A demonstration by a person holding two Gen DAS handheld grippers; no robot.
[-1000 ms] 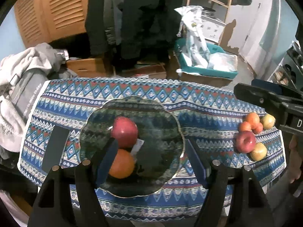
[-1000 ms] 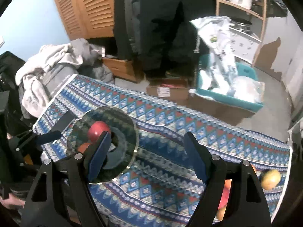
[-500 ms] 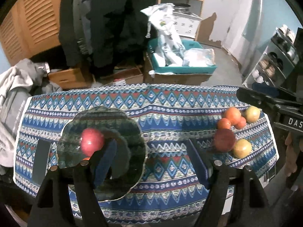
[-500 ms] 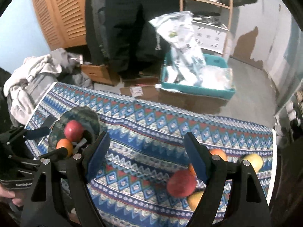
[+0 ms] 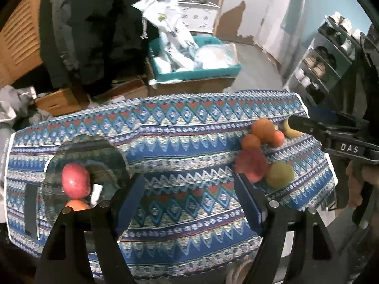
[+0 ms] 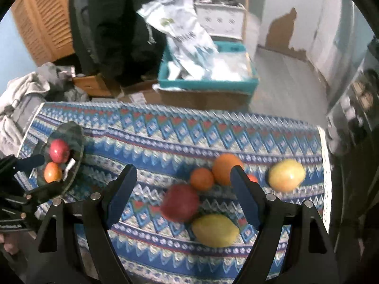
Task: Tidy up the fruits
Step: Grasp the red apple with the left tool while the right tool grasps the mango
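Hovering released, the right gripper (image 6: 182, 196) has the red apple (image 6: 180, 202) just between its fingers, nearer than the empty left gripper (image 5: 189, 201).

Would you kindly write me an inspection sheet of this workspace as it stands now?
Surface: patterned tablecloth covers the table.
Job's things: glass plate at the left holds a red apple and an orange; loose fruit pile at the right: red apple, two oranges, two yellow fruits, a small red one half hidden.
Clutter: dark flat object beside the plate.
Grippers: left tongs and right tongs open, empty.
Cables: nothing seen.
Surroundings: teal bin, cardboard boxes, hanging coats, shelves.
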